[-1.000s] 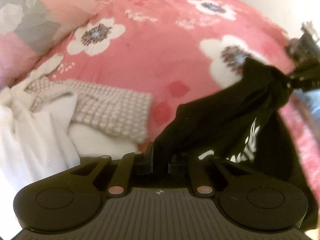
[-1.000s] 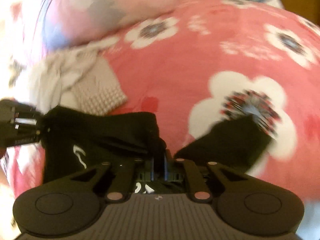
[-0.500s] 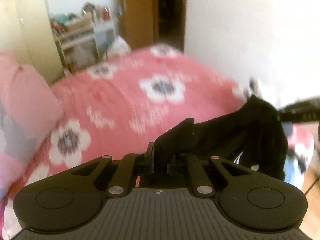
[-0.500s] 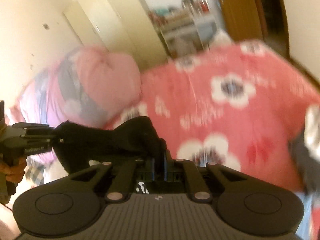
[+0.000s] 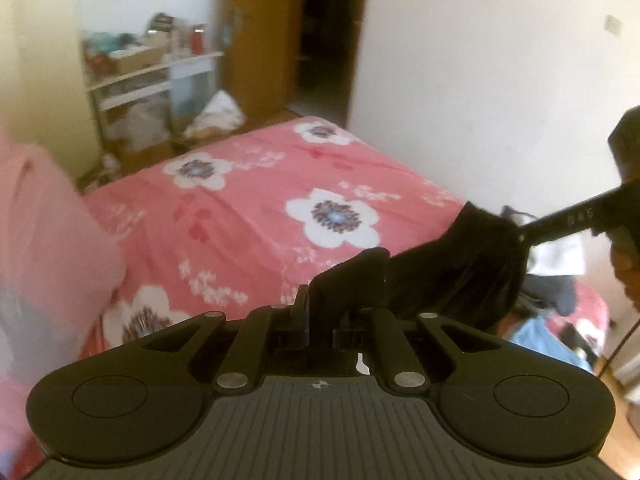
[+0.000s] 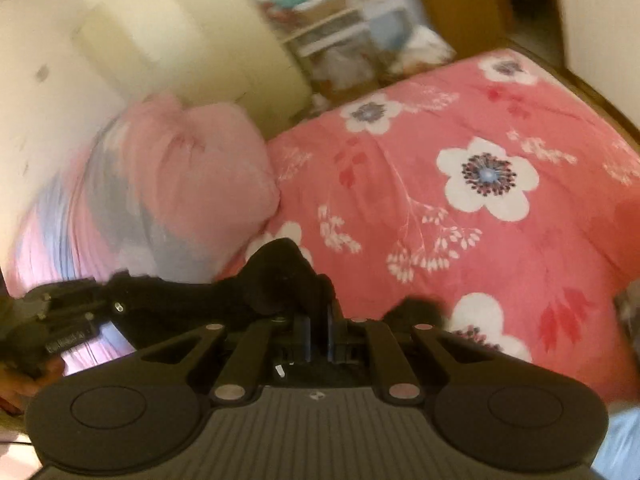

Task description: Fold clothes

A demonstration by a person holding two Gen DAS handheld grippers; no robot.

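Black garment point(image 5: 460, 272) is held clear above the pink floral bed point(image 5: 260, 208), strung across lower centre between left gripper point(image 5: 320, 312) and right gripper point(image 6: 318, 320), each clamped on one end; long axis runs gripper to gripper, neither nearer.

The black garment point(image 5: 460, 272) hangs below the left tongs point(image 5: 320, 312), so its lower part is hidden behind the housing and its kind cannot be told. The right tongs point(image 6: 318, 332) bury their tips in bunched cloth. The pink pillow point(image 6: 192, 176) and the cluttered shelf point(image 6: 340, 28) are blurred. A hand point(image 5: 628, 268) is cut off by the picture's edge.
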